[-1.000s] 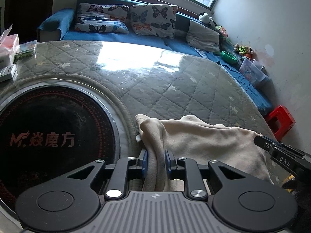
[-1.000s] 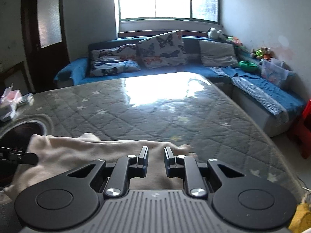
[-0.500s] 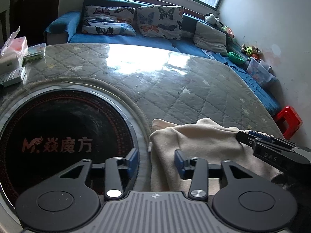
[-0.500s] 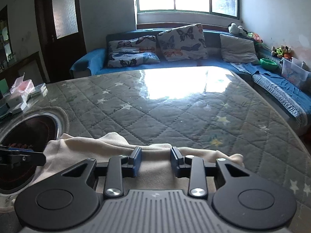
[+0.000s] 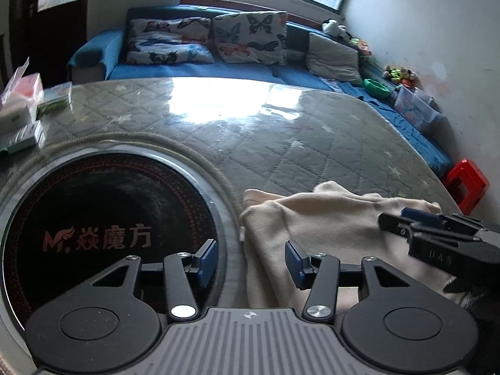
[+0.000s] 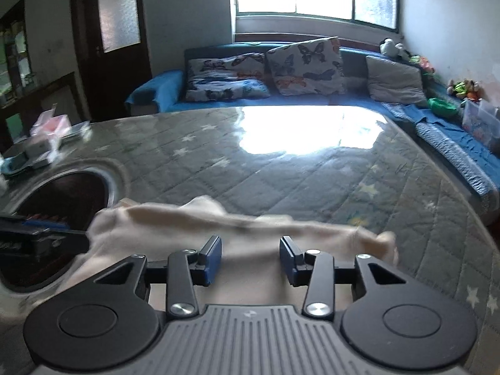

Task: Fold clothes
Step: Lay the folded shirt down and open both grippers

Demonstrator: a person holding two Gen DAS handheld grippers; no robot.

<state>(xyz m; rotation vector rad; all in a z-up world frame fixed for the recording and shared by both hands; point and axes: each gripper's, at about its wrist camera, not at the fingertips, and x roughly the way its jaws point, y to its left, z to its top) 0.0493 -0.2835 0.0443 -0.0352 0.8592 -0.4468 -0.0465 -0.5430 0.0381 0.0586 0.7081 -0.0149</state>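
Two grippers: both are seen with fingers spread wide and nothing held; the left gripper (image 5: 248, 261) sits at the garment's left edge, the right gripper (image 6: 250, 257) over its near middle.
Garment: a cream garment (image 5: 328, 228) lies bunched on the quilted desk (image 5: 281, 143), at 6 o'clock of the desk surface, its left edge just beside the rim of the round black cooktop (image 5: 103, 234).
Left fingers: one pad (image 5: 206, 261) hangs over the cooktop glass, the other over the cloth; the cloth edge passes between them, ungripped.
Right fingers: the pads (image 6: 211, 259) hover above the cloth; contact with it cannot be told.
Step in hand: a fold appears to be just laid down and let go, judged from the doubled far edge and the empty fingers.
Next move: a fresh grasp is called for, probably on the loose ends at 3 and 9 o'clock of the garment, so that another fold can be drawn across; the fingers need to be lowered onto a single layer edge before closing.
Left view only: the printed lettering on the cooktop and the red stool (image 5: 465, 181) at 3 o'clock are shown.
Right view only: the garment's right end (image 6: 381, 243) trailing toward 3 o'clock, and the door (image 6: 109, 40) at 10 o'clock, are shown.
Shared: each gripper is glimpsed at the edge of the other's view.
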